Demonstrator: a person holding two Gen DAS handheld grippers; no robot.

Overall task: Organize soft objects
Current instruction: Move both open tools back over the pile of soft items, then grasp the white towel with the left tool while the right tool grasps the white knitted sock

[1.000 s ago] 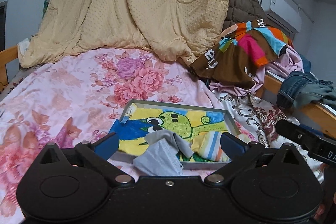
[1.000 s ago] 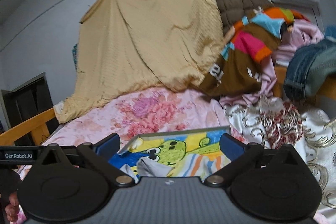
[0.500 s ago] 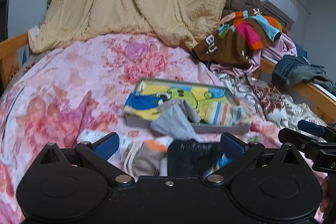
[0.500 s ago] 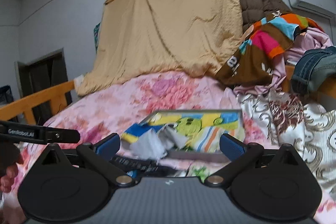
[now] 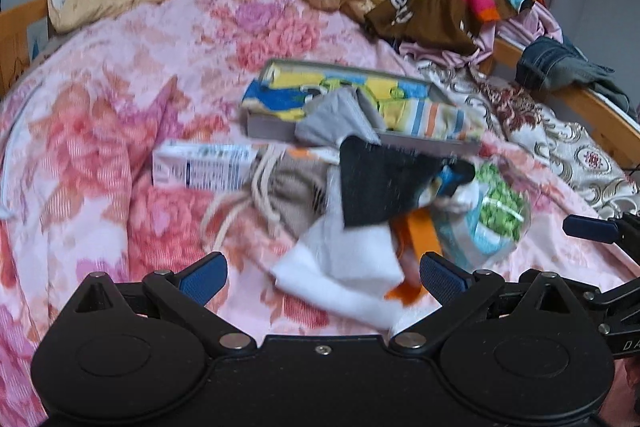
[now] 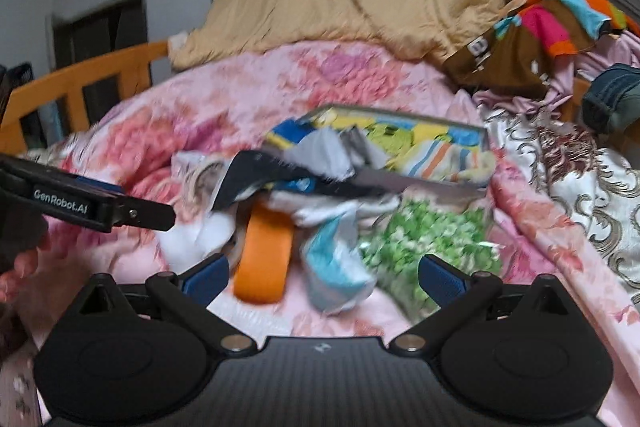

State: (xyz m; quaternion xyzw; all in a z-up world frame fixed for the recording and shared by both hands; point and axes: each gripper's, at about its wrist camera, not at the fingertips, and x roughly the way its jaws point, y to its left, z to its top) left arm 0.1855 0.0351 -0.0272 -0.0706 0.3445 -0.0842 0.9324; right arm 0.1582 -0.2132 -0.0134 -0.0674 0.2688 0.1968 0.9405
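Both claws, left claw and right claw, stay open and empty as I pull back from the tray, exposing the unsorted pile.

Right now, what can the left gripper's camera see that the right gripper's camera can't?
Only the left wrist view shows the white printed box and the beige drawstring pouch. Only the right wrist view shows the dark doorway and a hand. Both show the grey tray with its cartoon cloth, the orange strap and both grippers open.
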